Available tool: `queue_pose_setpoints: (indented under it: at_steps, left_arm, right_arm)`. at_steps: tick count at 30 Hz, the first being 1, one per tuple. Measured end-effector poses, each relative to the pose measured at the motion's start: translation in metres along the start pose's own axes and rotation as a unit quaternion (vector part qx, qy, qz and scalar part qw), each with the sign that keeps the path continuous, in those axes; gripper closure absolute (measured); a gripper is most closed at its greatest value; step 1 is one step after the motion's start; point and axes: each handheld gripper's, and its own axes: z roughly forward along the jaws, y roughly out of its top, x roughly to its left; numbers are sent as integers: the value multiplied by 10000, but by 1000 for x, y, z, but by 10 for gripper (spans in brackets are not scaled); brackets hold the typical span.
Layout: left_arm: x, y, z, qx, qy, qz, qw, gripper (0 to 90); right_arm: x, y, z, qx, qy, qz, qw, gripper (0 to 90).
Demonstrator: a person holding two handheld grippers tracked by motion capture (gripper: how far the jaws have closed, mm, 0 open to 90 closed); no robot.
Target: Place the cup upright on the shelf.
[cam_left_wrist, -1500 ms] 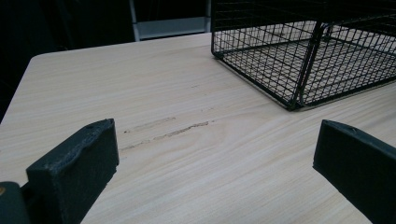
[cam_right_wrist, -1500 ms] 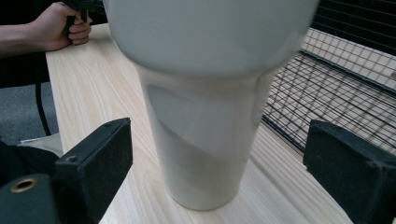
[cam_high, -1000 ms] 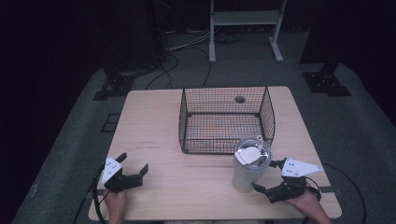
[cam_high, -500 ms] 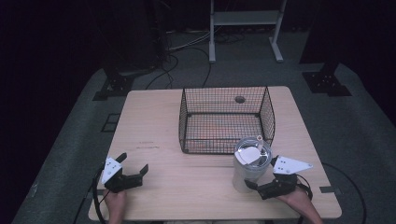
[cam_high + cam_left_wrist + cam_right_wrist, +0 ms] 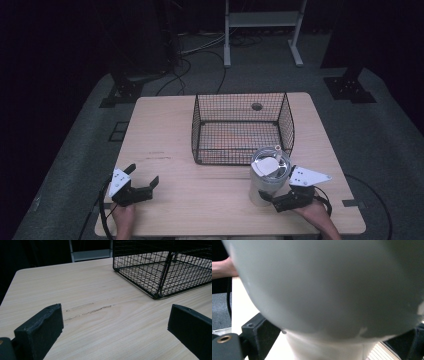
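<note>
Tumbler (image 5: 269, 175), a white lidded cup bearing no legible writing, stands on the tabletop (image 5: 210, 190) just before the wire basket (image 5: 242, 127)'s near right corner. Right tongs (image 5: 280, 199) straddle its base; grip unclear. Left tongs (image 5: 142, 181), well left of the basket, gape wide, empty.

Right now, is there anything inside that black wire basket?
The wire basket looks empty: through the mesh only the wooden table shows. Its near right corner is hidden behind the white tumbler.

A light wooden table (image 5: 165, 130) carries 1 black wire basket (image 5: 243, 128) and 1 white tumbler (image 5: 269, 175).
</note>
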Motion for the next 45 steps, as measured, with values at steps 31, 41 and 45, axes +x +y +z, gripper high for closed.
queue_pose_setpoints:
  at_steps: [31, 41, 45]
  left_arm:
    - [0, 0, 0, -7, -1, -6, 10000, 0]
    - [0, 0, 0, 1, 2, -14, 10000, 0]
    - [0, 0, 0, 0, 4, -14, 10000, 0]
  right_arm:
    - [8, 1, 2, -125, -214, -7, 9997, 88]
    - [7, 15, -3, -332, -143, 19, 9993, 88]
    - [7, 29, -4, -328, -108, -85, 9994, 88]
